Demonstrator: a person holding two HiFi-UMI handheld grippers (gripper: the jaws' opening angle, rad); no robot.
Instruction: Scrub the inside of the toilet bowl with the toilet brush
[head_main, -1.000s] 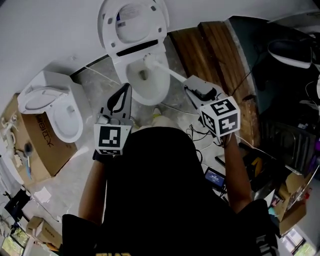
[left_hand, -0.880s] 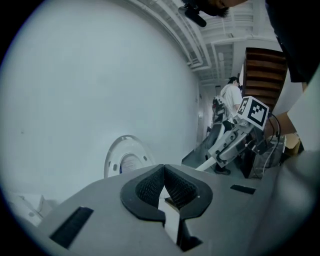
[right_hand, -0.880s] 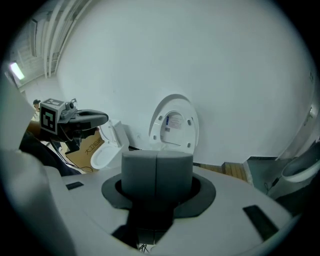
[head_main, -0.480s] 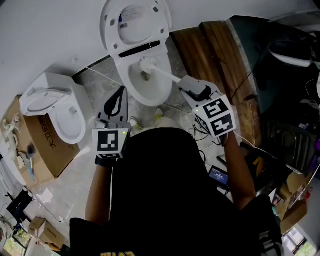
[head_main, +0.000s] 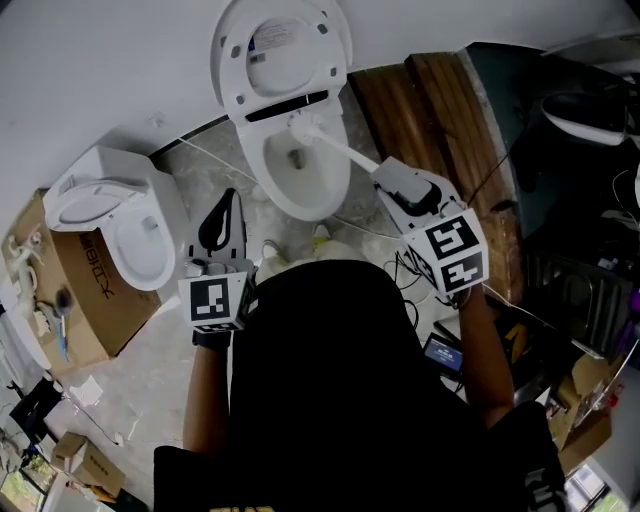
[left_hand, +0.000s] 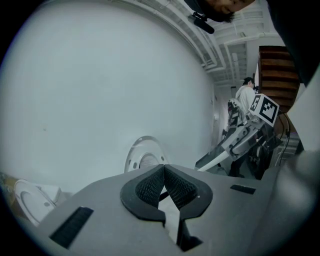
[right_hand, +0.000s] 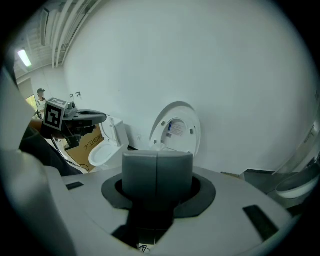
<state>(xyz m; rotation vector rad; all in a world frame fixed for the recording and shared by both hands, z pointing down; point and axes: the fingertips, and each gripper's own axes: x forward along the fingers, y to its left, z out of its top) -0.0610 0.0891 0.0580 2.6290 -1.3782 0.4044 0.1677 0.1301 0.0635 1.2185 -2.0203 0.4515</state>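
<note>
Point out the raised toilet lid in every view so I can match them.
Head view: toilet lid at top centre, above the bowl.
Left gripper view: just above the jaws, left of centre.
Right gripper view: centre, just above the jaws.
Shared landmark: the white wall behind it.

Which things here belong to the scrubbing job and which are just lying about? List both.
Job: white ceramic toilet with raised lid; white long-handled toilet brush, head at the bowl's rear; right gripper, shut on the brush handle.
Lying about: second white toilet at left; brown cardboard box; brown wooden planks; left gripper, shut on nothing.
</note>
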